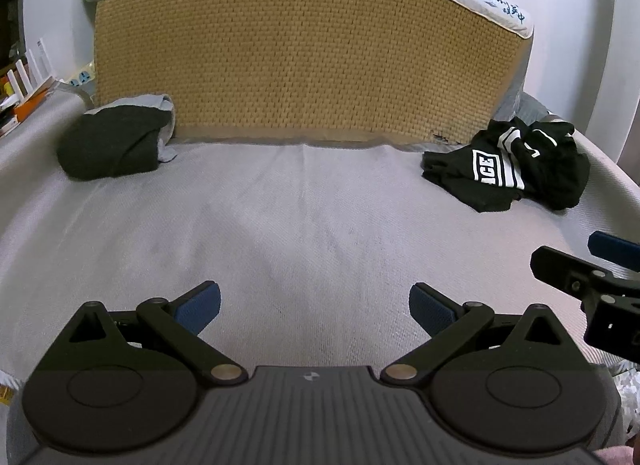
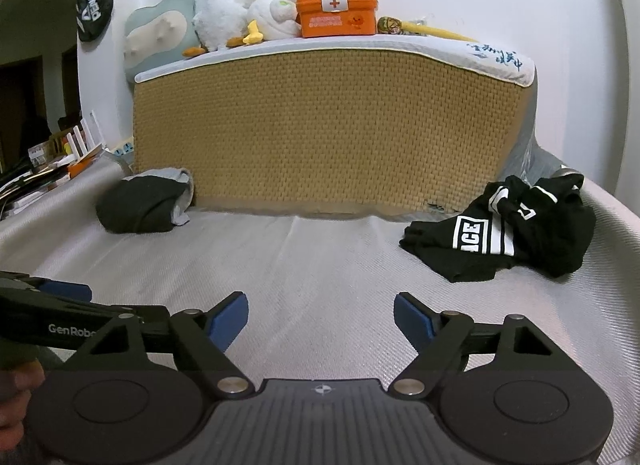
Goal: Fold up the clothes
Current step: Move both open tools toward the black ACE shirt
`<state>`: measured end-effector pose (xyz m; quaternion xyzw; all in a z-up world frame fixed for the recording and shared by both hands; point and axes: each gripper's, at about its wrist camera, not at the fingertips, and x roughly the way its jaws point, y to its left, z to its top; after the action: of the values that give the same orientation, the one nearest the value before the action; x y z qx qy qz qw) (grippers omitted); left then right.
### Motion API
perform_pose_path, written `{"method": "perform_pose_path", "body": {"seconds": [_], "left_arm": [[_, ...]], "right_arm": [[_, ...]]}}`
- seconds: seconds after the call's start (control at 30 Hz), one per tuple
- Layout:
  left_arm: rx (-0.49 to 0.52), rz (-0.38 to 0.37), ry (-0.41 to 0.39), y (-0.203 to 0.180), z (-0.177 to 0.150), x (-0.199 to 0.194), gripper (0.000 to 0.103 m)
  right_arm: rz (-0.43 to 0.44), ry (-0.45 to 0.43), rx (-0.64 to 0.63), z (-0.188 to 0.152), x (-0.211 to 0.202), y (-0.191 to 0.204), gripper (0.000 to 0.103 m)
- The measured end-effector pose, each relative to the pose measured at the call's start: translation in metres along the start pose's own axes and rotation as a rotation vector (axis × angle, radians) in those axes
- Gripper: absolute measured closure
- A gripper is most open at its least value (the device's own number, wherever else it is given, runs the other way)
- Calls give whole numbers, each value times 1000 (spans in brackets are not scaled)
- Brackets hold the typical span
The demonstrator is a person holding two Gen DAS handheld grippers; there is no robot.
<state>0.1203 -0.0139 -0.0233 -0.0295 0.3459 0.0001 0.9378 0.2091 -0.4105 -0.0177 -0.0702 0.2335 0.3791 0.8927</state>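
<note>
Nearest my left wrist camera sits the left gripper, its blue pads spread wide with nothing between them, hovering over the pale grey bed cover. At the right edge of that view I see the tip of the right gripper poking in, just beside the left one. From the right wrist camera, the right gripper also stands wide apart and empty, only bare cover showing between its fingers; the left gripper's body crosses the lower left corner there, with part of a hand under it.

Two garments lie on the cover, both well apart from my grippers. To the far right is a crumpled black shirt with white lettering and stripes, unfolded and bunched up. To the far left, against the foot of an upright woven tan mattress panel, is a dark bundle with a light grey layer; it looks folded or rolled, though I can't be sure from this angle.

On top of the panel sit a white plush duck, an orange first-aid box and a pale green cushion. A cluttered shelf sits at the far left
</note>
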Motion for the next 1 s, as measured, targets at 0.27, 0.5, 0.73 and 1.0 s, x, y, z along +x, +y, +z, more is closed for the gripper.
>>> {"method": "perform_pose_path", "body": {"seconds": [0.27, 0.5, 0.73, 1.0], "left_arm": [[17, -27, -18, 4, 11, 23, 0], [-8, -62, 13, 12, 17, 47, 0], [-13, -85, 37, 8, 13, 59, 2], [34, -64, 22, 2, 18, 72, 5]], "right_arm": [[10, 2, 20, 2, 25, -17, 22], [5, 0, -38, -15, 49, -36, 31], [3, 3, 38, -23, 63, -63, 33], [29, -54, 77, -22, 76, -63, 34]]}}
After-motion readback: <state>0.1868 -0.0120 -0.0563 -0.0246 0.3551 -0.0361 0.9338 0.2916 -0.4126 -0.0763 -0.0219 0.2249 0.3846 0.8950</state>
